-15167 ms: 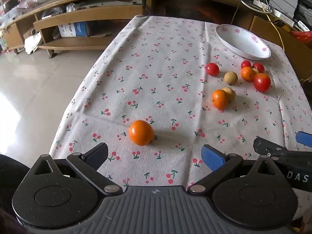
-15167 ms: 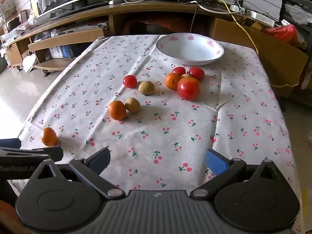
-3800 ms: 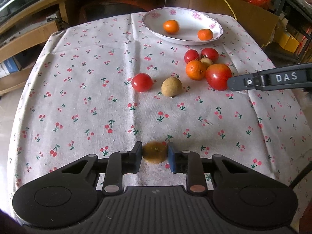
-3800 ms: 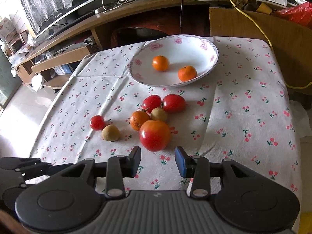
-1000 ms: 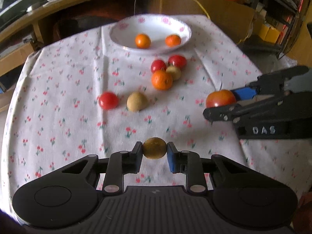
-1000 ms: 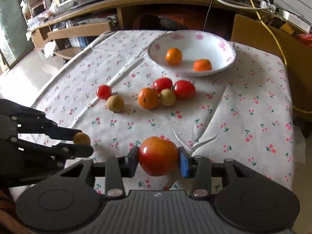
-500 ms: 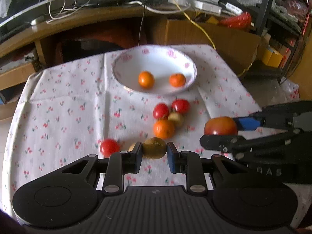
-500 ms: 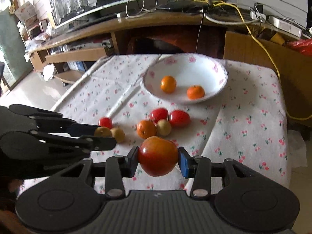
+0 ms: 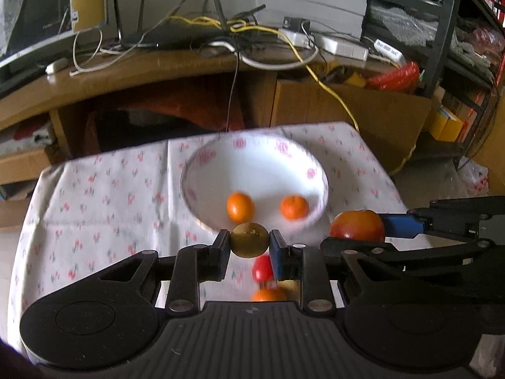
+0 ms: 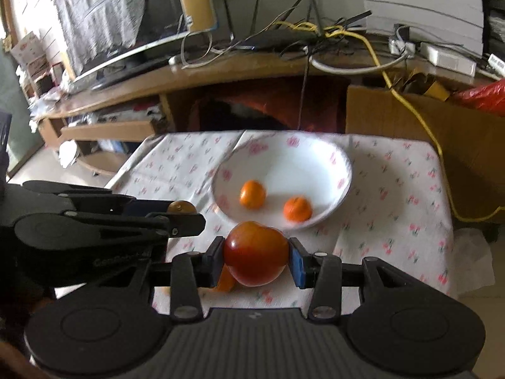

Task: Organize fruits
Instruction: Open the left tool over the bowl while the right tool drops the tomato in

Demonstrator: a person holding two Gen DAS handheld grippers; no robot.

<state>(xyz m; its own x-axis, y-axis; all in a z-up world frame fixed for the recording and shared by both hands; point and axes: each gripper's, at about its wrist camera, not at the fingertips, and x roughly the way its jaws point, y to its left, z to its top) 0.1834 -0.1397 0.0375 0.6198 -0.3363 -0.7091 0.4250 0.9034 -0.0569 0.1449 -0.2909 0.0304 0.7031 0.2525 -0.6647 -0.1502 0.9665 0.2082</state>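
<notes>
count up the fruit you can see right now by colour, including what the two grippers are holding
Orange: 3, two in the white bowl at and, one on the cloth
Red: 2, the big one in the right gripper and a small one on the cloth
Brownish: 1, in the left gripper
Total: 6; more may be hidden behind the grippers.

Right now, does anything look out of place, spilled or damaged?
Nothing stands out. The bowl sits upright with two oranges inside; the left gripper holds a brown fruit, the right gripper a red apple. Both views are motion-blurred.
</notes>
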